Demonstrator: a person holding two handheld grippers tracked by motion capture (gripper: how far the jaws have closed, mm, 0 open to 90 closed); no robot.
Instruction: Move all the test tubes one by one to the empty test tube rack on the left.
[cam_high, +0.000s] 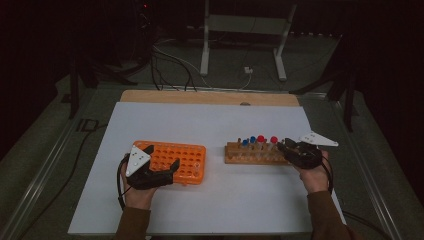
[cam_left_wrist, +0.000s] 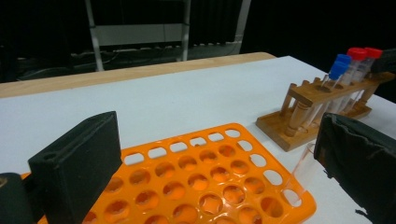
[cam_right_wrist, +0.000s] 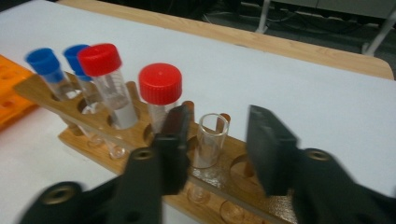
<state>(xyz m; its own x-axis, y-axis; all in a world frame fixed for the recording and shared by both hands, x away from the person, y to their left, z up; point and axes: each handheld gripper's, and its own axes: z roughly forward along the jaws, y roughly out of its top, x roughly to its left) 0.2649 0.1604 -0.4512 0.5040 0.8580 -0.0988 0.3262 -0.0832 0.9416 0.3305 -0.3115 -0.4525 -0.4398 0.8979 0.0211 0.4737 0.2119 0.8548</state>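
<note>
Glossy orange plastic rack (cam_left_wrist: 196, 177); varnished turned-wood stand (cam_right_wrist: 140, 135); clear glass-like tube (cam_right_wrist: 209, 140); smooth plastic caps, red (cam_right_wrist: 160, 83) and blue (cam_right_wrist: 44, 60); matt white counter (cam_high: 200, 125) with bare wooden edge at 12 o'clock.

Dim room, lit white tabletop (cam_high: 210, 125)

Dark background swallows detail; the black right gripper (cam_right_wrist: 217, 140) blurs near the lens, and the clear uncapped glass tube (cam_right_wrist: 210, 140) between its fingers glints faintly.

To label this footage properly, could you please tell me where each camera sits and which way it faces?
High view: above the person's side, looking down on the white table; forearms, left gripper, right gripper.
Left gripper view: between its jaws, over the orange rack.
Right gripper view: jaws flank an uncapped tube.
Shared: the wooden rack.
</note>
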